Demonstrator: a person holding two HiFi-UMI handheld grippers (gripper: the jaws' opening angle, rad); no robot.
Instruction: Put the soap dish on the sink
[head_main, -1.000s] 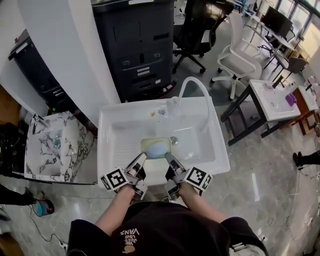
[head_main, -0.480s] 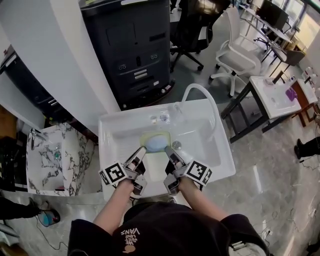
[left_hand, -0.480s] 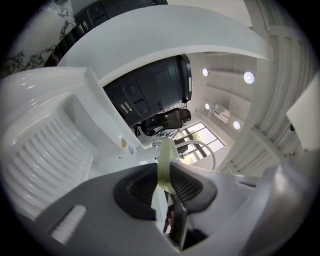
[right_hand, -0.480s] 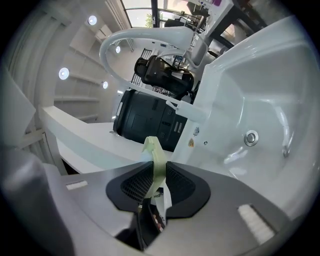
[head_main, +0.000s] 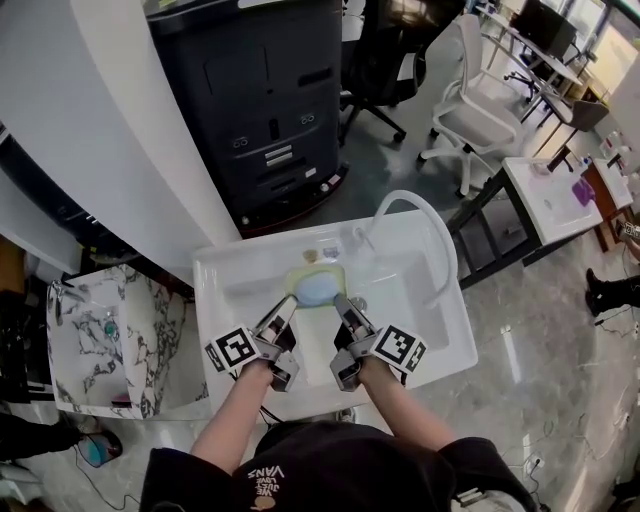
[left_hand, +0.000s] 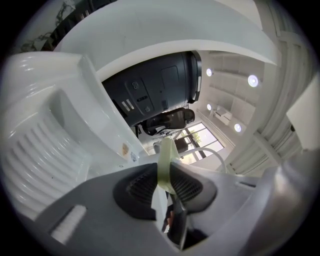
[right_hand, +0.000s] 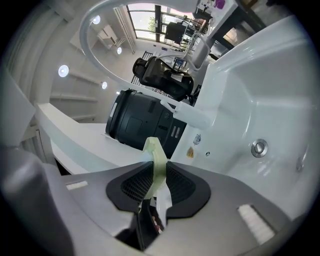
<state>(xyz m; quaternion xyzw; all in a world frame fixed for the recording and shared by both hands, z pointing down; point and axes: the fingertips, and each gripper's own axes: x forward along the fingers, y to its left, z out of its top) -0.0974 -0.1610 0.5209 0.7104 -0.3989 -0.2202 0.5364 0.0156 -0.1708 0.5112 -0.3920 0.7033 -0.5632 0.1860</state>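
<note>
Both grippers, left (head_main: 289, 304) and right (head_main: 339, 301), are clamped on opposite rims of the soap dish (head_main: 316, 286), which hangs over the basin near the sink's (head_main: 441, 366) back edge. I'd hold it level so the soap (head_main: 317, 291) doesn't slide, and set it on the ledge before loosening.

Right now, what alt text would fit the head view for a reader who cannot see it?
From above, a person's left tool and right tool each clamp one side of a pale green soap dish holding blue soap, near the back of a white sink. A dark office machine stands behind it.
</note>
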